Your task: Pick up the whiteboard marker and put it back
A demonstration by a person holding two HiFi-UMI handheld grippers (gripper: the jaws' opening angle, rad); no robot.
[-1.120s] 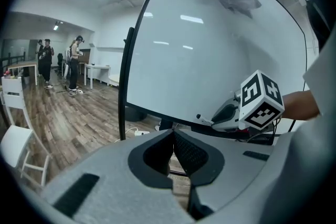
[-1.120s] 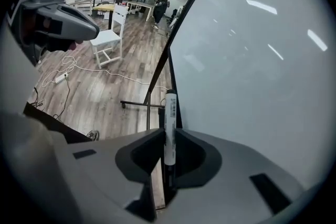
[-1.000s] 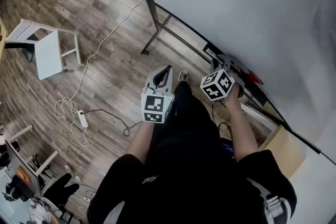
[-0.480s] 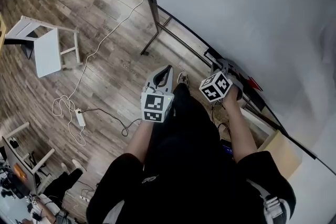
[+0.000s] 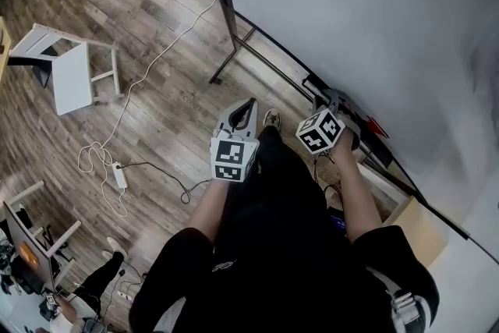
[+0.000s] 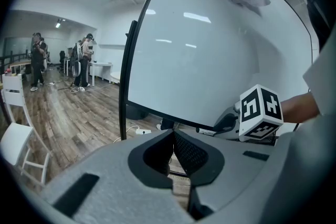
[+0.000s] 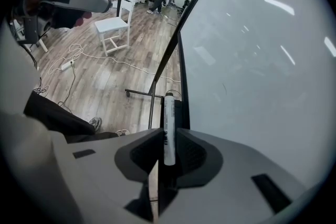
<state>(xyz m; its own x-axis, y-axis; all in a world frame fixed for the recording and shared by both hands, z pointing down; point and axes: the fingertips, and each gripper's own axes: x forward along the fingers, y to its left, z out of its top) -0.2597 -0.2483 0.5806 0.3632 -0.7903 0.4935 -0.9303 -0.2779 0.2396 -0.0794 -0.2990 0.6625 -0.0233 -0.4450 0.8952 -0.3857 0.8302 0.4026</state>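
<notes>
the whiteboard marker (image 7: 169,113) is a white barrel pinched across its lower half by the right gripper (image 7: 169,134), whose jaws are clamped on either side of it. the rest of the barrel sticks out ahead of the tips. it runs along the bottom edge of the whiteboard (image 7: 252,60), just beside the board's dark frame.

from the head view, that gripper sits low against the board, right by the ledge (image 5: 399,162) along its bottom edge. whether the marker rests on the ledge or hangs just clear of it, i can't quite make out from any angle.

the left gripper (image 6: 173,134) is held off to the side over the person's legs, its jaws pressed together with nothing between them. it looks to have no part in this.

so the grasp is made. if the marker is on its way down, what is left is to settle it on the ledge, let the jaws go and draw the gripper away.

further out there is only wooden floor (image 5: 156,51), with a white chair (image 5: 74,78) well apart from the board.
</notes>
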